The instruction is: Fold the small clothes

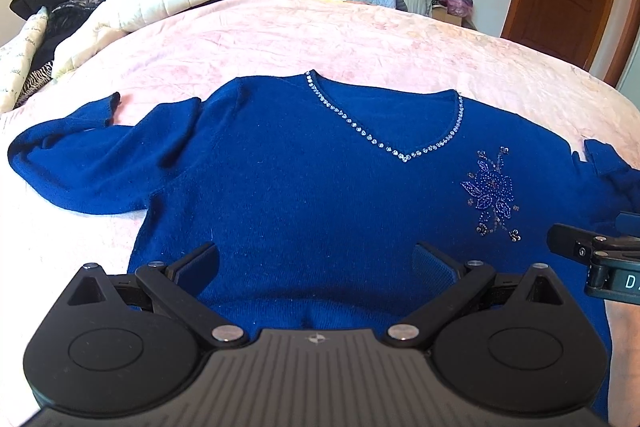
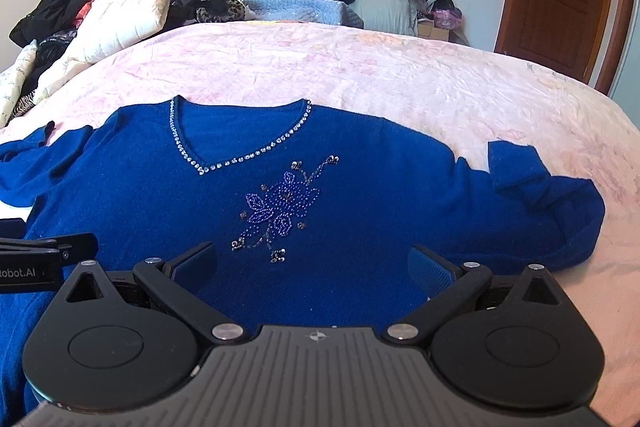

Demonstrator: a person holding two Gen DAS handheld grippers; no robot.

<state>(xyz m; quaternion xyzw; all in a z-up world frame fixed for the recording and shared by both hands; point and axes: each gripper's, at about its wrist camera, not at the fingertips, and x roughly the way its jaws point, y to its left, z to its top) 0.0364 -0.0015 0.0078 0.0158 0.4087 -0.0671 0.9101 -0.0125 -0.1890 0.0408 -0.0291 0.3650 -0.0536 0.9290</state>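
While blue sweater (image 1: pixel 304 187) lies flat on pink bed (image 1: pixel 360 39), left gripper (image 1: pixel 316 267), right gripper (image 2: pixel 314 267) both spread.

My left gripper (image 1: pixel 316 267) is matte black: two round, disc-topped housings flank a grey ribbed centre plate stamped with a small compass-like emblem. Angled black link arms carry silver pivot screws, and its fingers (image 1: pixel 434 267) wear textured blue pads. My right gripper (image 2: pixel 314 267) is built identically. Its side, seen from the left camera, bears white lettering; the left's reads "Robot.AI".
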